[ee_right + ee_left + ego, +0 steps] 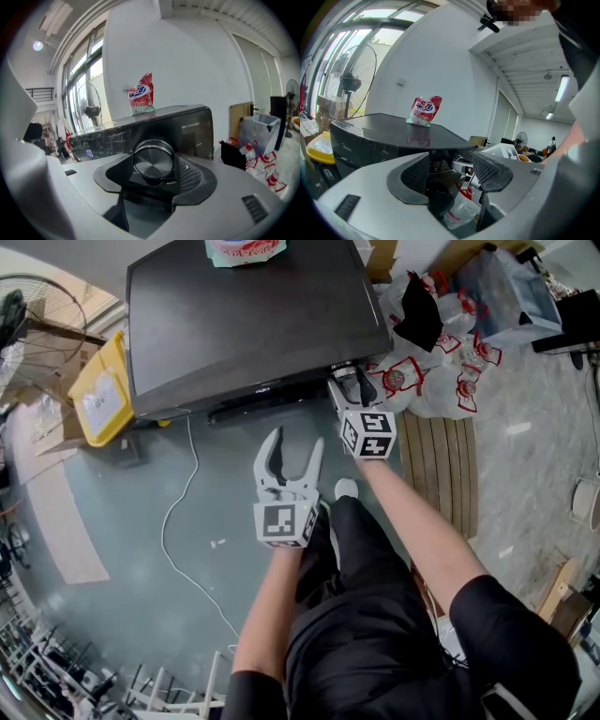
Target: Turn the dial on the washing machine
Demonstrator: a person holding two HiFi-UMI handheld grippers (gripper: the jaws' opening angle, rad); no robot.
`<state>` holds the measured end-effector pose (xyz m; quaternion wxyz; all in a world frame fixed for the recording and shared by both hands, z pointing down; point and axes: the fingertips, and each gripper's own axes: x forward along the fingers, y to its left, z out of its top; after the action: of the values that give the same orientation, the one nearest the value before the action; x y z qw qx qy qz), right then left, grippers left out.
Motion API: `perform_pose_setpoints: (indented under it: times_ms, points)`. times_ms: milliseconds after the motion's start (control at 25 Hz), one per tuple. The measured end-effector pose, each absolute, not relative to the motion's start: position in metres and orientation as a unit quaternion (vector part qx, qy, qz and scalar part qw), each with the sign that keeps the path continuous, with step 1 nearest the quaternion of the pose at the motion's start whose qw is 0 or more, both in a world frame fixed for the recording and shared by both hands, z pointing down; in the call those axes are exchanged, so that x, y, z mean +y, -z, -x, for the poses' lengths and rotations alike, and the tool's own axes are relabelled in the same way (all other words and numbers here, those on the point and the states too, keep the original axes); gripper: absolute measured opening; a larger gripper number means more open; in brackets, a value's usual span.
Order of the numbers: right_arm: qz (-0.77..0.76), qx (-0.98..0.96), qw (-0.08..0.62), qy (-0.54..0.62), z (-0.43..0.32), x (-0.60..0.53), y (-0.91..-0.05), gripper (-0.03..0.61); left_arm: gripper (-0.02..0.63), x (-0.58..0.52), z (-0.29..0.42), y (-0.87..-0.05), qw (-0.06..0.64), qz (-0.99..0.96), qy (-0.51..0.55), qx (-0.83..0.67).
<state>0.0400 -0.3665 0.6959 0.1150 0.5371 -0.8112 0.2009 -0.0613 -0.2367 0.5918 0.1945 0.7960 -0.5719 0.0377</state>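
The dark washing machine (244, 324) stands ahead of me, seen from above. My right gripper (345, 381) is at its front right corner and covers the dial in the head view. In the right gripper view the round silver dial (153, 161) sits between the two jaws, and both pads touch its rim, so the right gripper (154, 168) is shut on it. My left gripper (293, 451) hangs back from the machine's front, over the floor, open with nothing between its jaws (450, 171).
A red and white detergent bag (246, 249) lies on the machine's lid. A yellow bin (101, 390) and a fan (37, 306) stand to the left. Filled plastic bags (441, 362) are heaped to the right by wooden slats (441, 474). A white cable (178, 521) trails across the floor.
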Motion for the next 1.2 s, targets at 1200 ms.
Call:
perform_pose_setpoints:
  times_ms: [1200]
  points:
    - [-0.536, -0.810, 0.212, -0.105, -0.035, -0.363, -0.699, 0.262, 0.267, -0.240, 0.060, -0.590, 0.197, -0.795, -0.045, -0.572]
